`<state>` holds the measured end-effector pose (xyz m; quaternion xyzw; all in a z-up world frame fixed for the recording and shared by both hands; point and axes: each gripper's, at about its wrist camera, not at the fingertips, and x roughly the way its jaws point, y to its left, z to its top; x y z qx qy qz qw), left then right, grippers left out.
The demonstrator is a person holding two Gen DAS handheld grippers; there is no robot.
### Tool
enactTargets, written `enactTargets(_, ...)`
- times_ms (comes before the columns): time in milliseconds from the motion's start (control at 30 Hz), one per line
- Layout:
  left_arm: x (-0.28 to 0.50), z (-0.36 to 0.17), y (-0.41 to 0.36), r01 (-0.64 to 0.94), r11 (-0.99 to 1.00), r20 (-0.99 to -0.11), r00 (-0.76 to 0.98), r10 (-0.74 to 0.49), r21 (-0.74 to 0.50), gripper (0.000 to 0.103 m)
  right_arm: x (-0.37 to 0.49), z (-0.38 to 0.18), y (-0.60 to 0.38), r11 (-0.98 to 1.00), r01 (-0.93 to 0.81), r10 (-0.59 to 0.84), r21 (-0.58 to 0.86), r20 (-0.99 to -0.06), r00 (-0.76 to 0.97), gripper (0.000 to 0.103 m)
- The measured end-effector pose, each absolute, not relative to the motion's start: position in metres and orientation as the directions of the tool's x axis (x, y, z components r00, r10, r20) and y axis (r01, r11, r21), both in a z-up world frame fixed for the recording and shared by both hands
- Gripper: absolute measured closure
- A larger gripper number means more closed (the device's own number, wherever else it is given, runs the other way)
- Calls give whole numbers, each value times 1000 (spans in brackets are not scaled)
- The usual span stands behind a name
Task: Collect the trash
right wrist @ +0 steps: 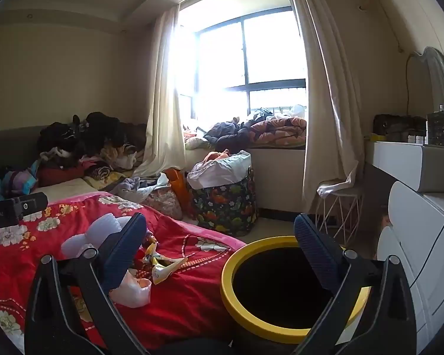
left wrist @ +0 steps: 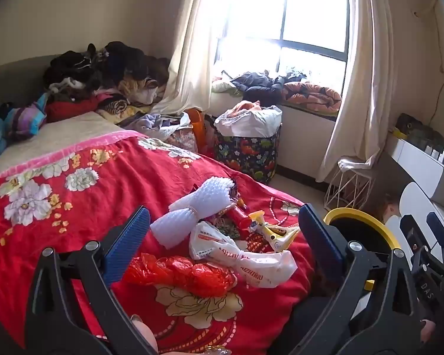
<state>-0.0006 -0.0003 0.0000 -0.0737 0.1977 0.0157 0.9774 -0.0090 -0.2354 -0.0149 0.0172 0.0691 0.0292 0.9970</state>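
Note:
Trash lies on the red floral bedspread [left wrist: 74,207]: a white foam net wrap [left wrist: 198,207], a red plastic bag [left wrist: 186,275], a white printed bag [left wrist: 245,254], a yellow and white wrapper [left wrist: 278,233] and a red tube [left wrist: 239,217]. My left gripper [left wrist: 222,230] is open and empty, held above this pile. A black bin with a yellow rim [right wrist: 239,266] stands beside the bed. My right gripper [right wrist: 219,245] is open and empty over the bin's near edge. The wrapper [right wrist: 162,263] and white bag [right wrist: 133,291] also show in the right wrist view.
A floral laundry basket [right wrist: 225,204] stands by the window sill. A white wire stool [right wrist: 337,207] and a white dresser [right wrist: 414,236] are on the right. Clothes are piled at the bed's head [left wrist: 103,74].

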Motion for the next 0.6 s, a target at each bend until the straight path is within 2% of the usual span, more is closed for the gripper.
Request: enactTargets(600, -1, 14, -11, -48, 991, -386, 922, -5, -129, 11, -9, -18, -236, 998, -51, 55, 33, -146, 988, 6)
